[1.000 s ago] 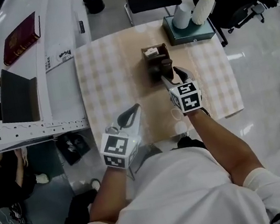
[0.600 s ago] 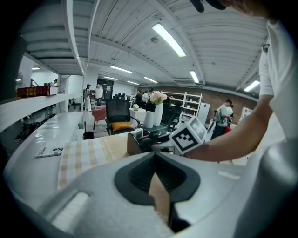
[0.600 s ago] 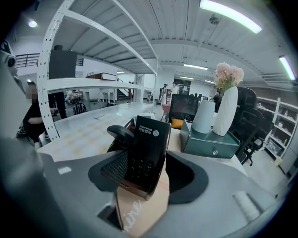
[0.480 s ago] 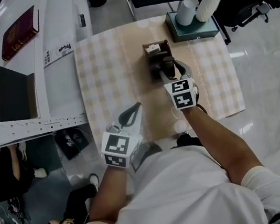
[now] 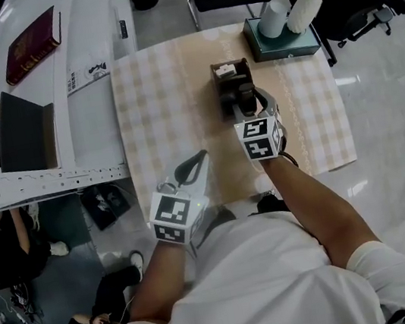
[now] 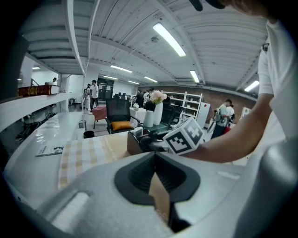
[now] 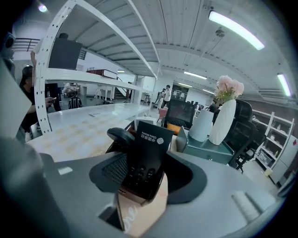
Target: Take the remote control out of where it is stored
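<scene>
Clamps right gripper (image 5: 246, 101) on remote control (image 7: 145, 158) at near compartment of box (image 5: 217, 89), card (image 5: 225, 70) in far one, remote lengthwise along jaws, left gripper (image 6: 155, 158) with jaws together.

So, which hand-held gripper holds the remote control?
The right hand-held gripper: its jaws clamp the black remote control; the left hand-held gripper is shut on nothing.

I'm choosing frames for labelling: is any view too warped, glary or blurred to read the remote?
Head view: sharp, even light, sheen on the floor. Right gripper view: fisheye bending, bright ceiling strips, but the remote control in the right claw reads crisp. Left gripper view: same bending, the left claw slightly soft.
</scene>
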`<state>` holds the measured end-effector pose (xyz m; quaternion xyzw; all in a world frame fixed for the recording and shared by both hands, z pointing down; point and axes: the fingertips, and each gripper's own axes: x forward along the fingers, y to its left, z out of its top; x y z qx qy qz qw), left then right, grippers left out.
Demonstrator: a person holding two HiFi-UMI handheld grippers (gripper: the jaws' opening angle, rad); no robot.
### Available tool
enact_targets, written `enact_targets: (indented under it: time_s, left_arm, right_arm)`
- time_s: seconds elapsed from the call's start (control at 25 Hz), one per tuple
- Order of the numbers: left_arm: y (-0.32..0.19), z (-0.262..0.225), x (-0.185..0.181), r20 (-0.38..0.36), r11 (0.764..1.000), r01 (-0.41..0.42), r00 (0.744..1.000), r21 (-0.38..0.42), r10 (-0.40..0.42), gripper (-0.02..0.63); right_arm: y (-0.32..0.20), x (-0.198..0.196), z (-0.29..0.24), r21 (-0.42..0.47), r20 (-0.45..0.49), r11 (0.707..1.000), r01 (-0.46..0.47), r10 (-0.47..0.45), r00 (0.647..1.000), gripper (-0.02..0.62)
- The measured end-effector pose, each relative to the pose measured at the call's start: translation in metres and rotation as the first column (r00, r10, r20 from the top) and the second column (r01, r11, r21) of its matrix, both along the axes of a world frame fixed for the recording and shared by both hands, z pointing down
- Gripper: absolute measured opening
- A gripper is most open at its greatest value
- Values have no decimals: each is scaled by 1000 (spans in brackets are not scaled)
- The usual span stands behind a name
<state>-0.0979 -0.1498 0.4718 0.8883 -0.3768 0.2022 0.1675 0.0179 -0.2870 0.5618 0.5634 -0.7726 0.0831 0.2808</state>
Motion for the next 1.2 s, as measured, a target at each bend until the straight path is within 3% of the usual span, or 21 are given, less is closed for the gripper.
enact_targets:
  time_s: [0.52,0.96,1.2]
  left_arm:
    - [1,-4,5,-9,1000,-12,1000,10,12,3]
    - [1,-13,16,-14,999,-12,1000,44,12,3]
    - [8,-21,31,-21,997,-29,999,68,30,3]
  right_arm:
    - [16,3,-28,22,153,999,36,-39,988,209]
    - [29,17,-84,102,263,993,57,-82,961,207]
    - [47,36,-97,71,301,994,78,-96,949,207]
